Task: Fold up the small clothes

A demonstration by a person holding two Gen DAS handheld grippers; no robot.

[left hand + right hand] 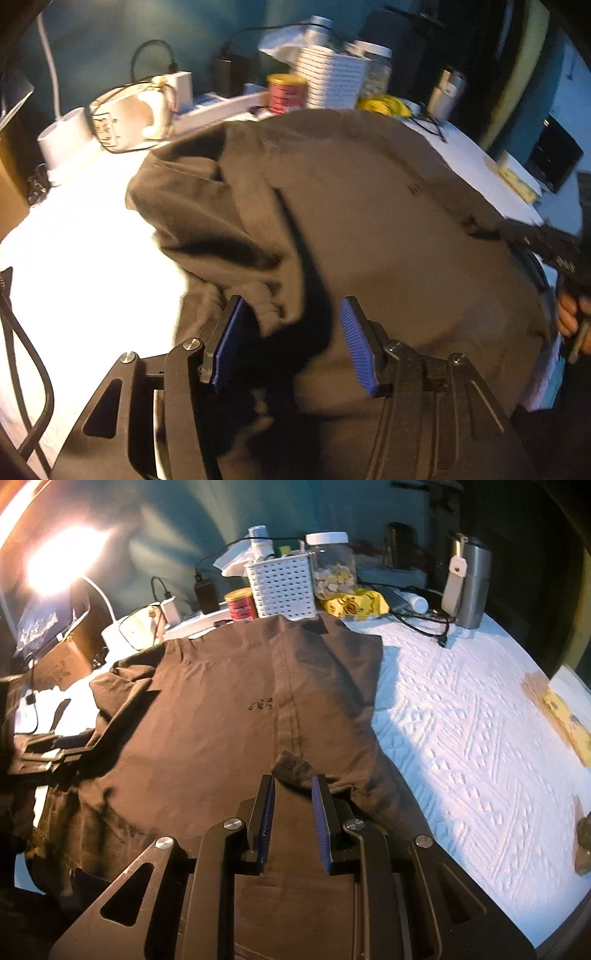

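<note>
Brown garment [221, 709]: spread mostly flat on white textured cloth, centre seam running lengthwise, small dark print mid-panel. Left edge bunched and rumpled [221, 229]. Near edge has a small turned-up flap.

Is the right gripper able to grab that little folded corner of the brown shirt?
Probably yes: the right gripper is open, and the brown shirt's folded corner lies just ahead of its fingertips with nothing between.

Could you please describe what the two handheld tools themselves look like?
Both the left tool and right tool have black angular linkage arms with silver pivot screws and triangular cutouts. Their fingers carry ribbed blue pads. A braided black cable trails beside the left one.
</note>
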